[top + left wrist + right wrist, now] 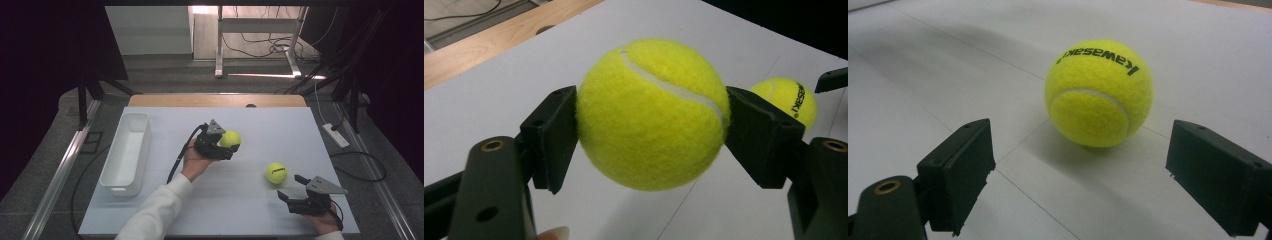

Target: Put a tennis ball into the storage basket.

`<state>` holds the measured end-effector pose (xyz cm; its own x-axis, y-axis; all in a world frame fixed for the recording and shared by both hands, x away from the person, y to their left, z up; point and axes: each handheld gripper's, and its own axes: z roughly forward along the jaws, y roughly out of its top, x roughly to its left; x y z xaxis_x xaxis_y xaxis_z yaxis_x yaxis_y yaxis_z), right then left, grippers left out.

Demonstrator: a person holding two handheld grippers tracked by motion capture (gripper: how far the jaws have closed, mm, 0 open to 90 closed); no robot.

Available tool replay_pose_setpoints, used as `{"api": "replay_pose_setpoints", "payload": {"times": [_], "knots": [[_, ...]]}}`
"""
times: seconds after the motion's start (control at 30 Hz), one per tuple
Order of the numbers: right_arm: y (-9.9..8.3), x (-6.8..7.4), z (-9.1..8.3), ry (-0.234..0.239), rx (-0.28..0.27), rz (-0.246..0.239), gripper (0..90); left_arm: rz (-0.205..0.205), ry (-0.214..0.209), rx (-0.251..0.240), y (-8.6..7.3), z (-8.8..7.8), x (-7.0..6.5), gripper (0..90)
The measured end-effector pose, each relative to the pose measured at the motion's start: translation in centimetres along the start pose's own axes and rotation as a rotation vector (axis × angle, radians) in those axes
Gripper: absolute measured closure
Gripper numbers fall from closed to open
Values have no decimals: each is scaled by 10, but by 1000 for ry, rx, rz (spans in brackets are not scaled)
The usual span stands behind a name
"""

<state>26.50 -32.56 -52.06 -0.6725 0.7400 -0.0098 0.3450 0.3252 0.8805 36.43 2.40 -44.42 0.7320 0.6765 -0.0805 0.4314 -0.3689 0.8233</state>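
A yellow tennis ball [651, 112] is clamped between the pads of my left gripper [229, 145], which holds it above the white table top near the middle; the same ball [230, 138] shows in the high view. A second tennis ball [275, 172] with black lettering rests on the table to the right. My right gripper [291, 187] stands open just short of that ball [1098, 92], its jaws wide apart on either side and not touching it. Behind the held ball the second ball [786, 97] peeks out at the right.
A long white tray [125, 150] lies along the table's left side. The wooden table edge [215, 100] runs along the back. A white power strip [336, 135] and cables lie on the floor to the right.
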Motion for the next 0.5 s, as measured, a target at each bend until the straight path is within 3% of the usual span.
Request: {"api": "replay_pose_setpoints", "payload": {"times": [0.5], "knots": [[0,0,-1,-6,-5,-2,117,-12,23,-42,-1,-22,7,265]]}}
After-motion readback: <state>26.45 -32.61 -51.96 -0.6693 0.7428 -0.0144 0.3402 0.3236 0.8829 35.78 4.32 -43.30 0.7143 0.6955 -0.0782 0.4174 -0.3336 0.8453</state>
